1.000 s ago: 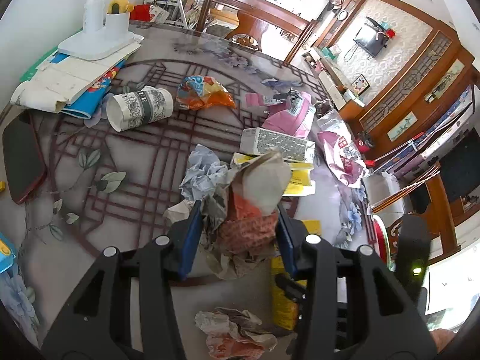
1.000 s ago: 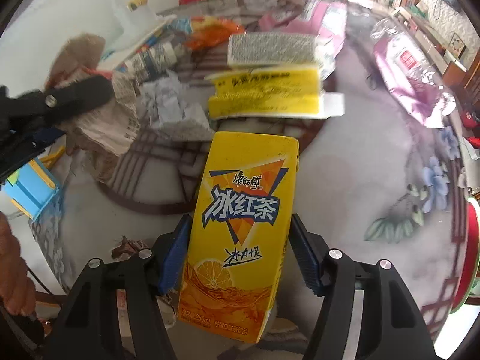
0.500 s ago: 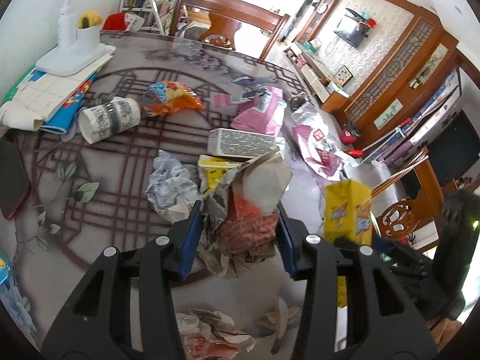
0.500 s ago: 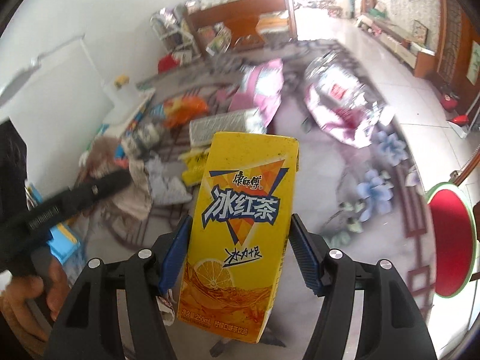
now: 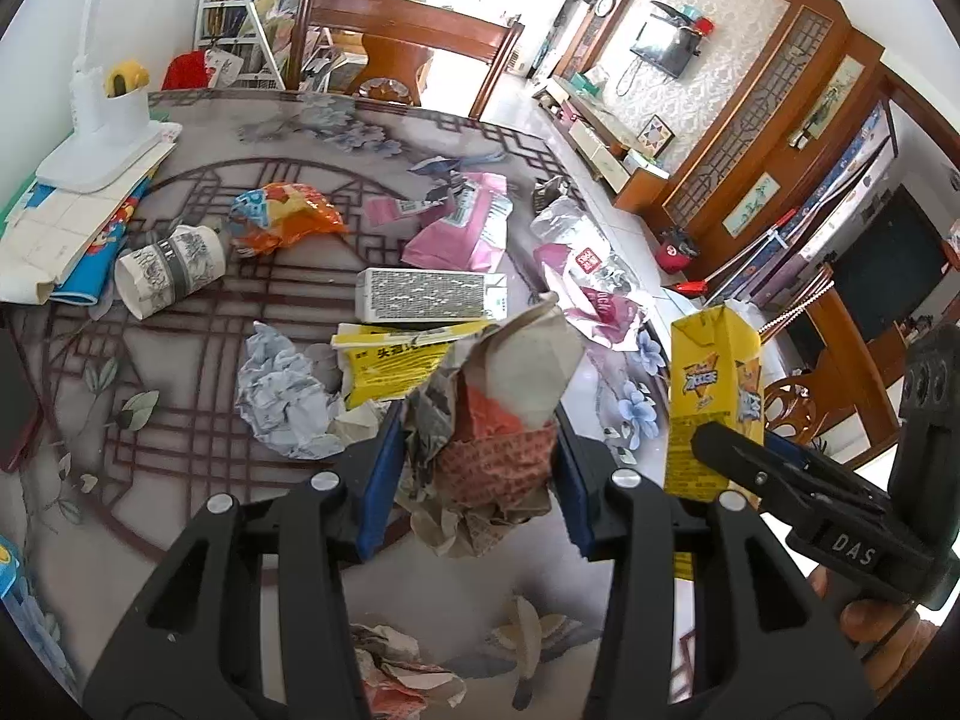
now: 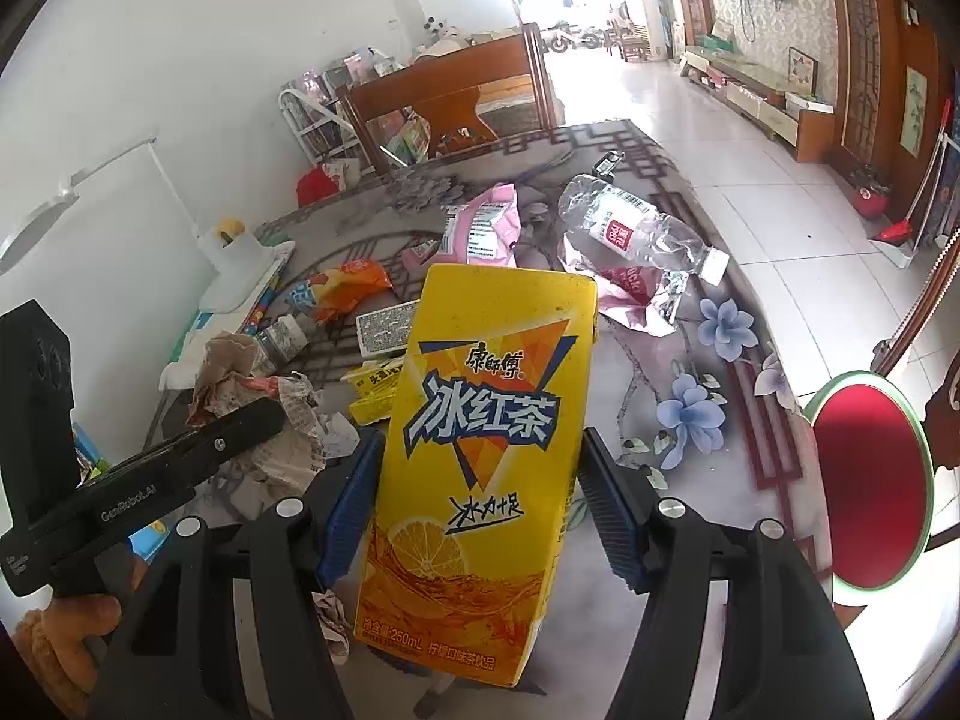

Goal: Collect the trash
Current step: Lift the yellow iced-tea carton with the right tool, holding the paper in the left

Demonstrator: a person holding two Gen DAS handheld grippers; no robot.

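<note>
My left gripper (image 5: 474,462) is shut on a crumpled wad of brown and red printed paper (image 5: 498,420), held above the table. In the right wrist view my right gripper (image 6: 480,492) is shut on a yellow iced tea carton (image 6: 474,462), upright and lifted off the table. The same carton (image 5: 714,402) shows at the right of the left wrist view, and the paper wad (image 6: 252,384) at the left of the right wrist view. Loose on the table lie a crumpled white paper (image 5: 282,396), a yellow box (image 5: 390,360), a clear plastic bottle (image 6: 636,234) and a paper cup (image 5: 171,276).
The patterned table (image 5: 150,450) also carries a white perforated box (image 5: 429,297), pink wrappers (image 5: 462,228), an orange snack bag (image 5: 282,219), books with a white lamp base (image 5: 102,144) at the left, and more crumpled paper (image 5: 402,672) near the front. A red stool (image 6: 870,480) stands to the right.
Both grippers have risen with their loads. The carton went up and away from the table, and now appears beside the left gripper's right finger. The table looks farther off in both views.
</note>
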